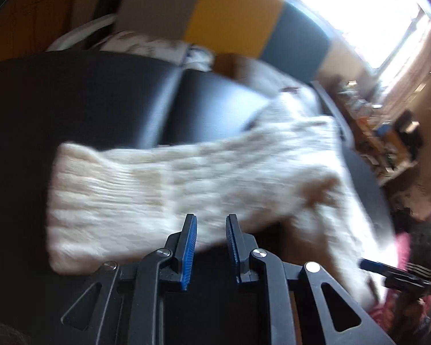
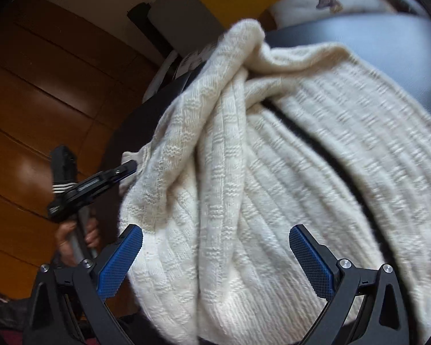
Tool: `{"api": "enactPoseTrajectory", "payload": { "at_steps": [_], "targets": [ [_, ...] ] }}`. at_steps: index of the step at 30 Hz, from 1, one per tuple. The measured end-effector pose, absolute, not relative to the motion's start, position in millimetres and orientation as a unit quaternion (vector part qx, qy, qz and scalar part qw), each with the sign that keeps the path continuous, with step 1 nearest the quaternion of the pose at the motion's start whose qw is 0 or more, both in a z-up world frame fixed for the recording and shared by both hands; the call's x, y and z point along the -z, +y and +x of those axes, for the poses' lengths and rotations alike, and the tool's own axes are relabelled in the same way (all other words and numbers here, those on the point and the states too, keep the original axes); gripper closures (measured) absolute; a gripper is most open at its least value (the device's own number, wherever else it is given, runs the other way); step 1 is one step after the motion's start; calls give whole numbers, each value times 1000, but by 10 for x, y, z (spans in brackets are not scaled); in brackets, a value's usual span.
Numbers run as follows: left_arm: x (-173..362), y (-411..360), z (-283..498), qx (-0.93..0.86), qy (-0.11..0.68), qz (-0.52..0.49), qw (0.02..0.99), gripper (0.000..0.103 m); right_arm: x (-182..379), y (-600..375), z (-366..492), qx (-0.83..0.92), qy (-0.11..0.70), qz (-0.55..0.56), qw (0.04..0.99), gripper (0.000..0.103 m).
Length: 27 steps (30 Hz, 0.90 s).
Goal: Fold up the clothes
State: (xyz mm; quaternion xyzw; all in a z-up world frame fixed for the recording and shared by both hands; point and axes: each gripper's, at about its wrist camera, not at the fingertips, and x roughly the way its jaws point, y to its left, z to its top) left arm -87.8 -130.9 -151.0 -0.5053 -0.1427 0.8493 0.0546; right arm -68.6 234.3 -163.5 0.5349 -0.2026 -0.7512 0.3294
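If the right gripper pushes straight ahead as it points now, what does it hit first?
Most likely the cream knit sweater: the right gripper is open with the fabric bunched directly ahead between its fingers, though depth is unclear.

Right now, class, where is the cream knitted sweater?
The cream knitted sweater lies bunched on the dark seat, directly ahead of the right tongs, with the left tongs at its sleeve.

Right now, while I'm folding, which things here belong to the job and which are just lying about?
Belongs to the job:
cream knit sweater
left tool, gap between its fingers
right tool, fingers wide apart
black seat under the sweater

Just lying about:
patterned white cloth behind the seat
cluttered shelf
pink fabric
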Motion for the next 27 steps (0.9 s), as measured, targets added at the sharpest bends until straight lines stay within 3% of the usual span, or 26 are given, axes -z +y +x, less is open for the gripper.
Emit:
{"api": "enactPoseTrajectory", "payload": {
  "at_steps": [5, 10, 14, 19, 24, 27],
  "targets": [
    [1612, -1519, -1064, -852, -125, -508, 19, 91, 1882, 2398, -828, 723, -257, 554, 322, 0],
    [1605, -1690, -1313, -860, -81, -503, -42, 90, 1848, 2525, -731, 732, -260, 550, 306, 0],
    [1463, -1891, -1390, -853, -107, -506, -67, 89, 1820, 2626, -654, 738, -262, 547, 294, 0],
    [1060, -1727, -808, -854, -215, -469, 66, 81, 1784, 2751, -560, 747, -264, 543, 278, 0],
    [1086, -1006, -242, -810, -255, -482, 216, 81, 1577, 2782, -726, 795, -206, 514, 246, 0],
    [1137, -620, -122, -790, -267, -491, 252, 79, 1508, 2807, -913, 825, -134, 516, 189, 0]
  ]
}}
